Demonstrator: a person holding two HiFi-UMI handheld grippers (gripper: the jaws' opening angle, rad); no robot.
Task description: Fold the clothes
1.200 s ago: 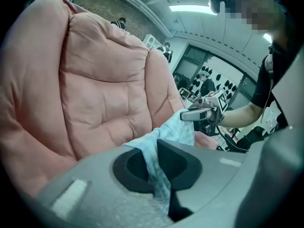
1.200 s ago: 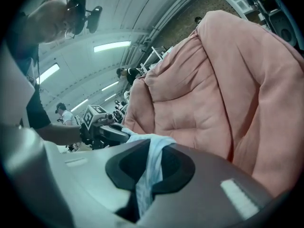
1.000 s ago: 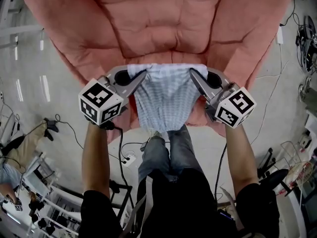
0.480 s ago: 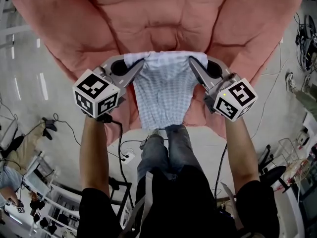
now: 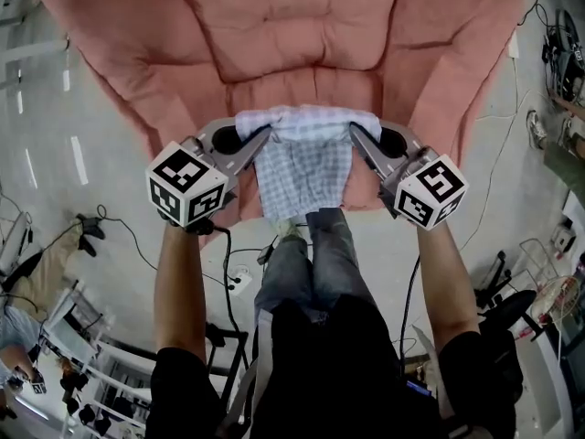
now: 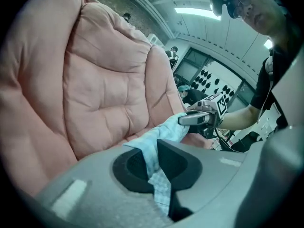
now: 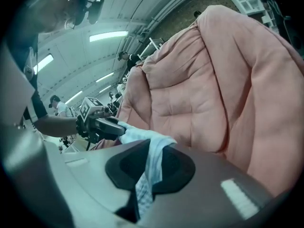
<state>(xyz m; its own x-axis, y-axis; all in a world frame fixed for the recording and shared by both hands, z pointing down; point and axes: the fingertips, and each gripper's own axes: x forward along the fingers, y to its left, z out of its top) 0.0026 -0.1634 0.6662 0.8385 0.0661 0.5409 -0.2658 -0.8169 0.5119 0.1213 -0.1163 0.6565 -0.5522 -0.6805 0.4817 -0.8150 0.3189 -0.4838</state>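
A pale blue checked garment (image 5: 305,158) hangs between my two grippers in front of the pink sofa (image 5: 302,39). My left gripper (image 5: 258,138) is shut on its left top corner, with cloth (image 6: 156,163) pinched between the jaws. My right gripper (image 5: 356,133) is shut on the right top corner, where the cloth (image 7: 151,167) runs down through the jaws. The top edge stretches level between them, and the rest hangs down, its lower part bunched above the person's legs. Each gripper view shows the other gripper (image 6: 199,119) (image 7: 102,123) holding the far corner.
The pink sofa's seat (image 5: 306,90) lies just beyond the garment, its arms at either side. Cables and a power strip (image 5: 236,291) lie on the grey floor at the left. Racks and chairs stand at the lower corners. Other people are far off in the room.
The garment now hangs shorter, its lower part drawn up and bunched. Both grippers have dropped slightly and keep their grip on the corners.
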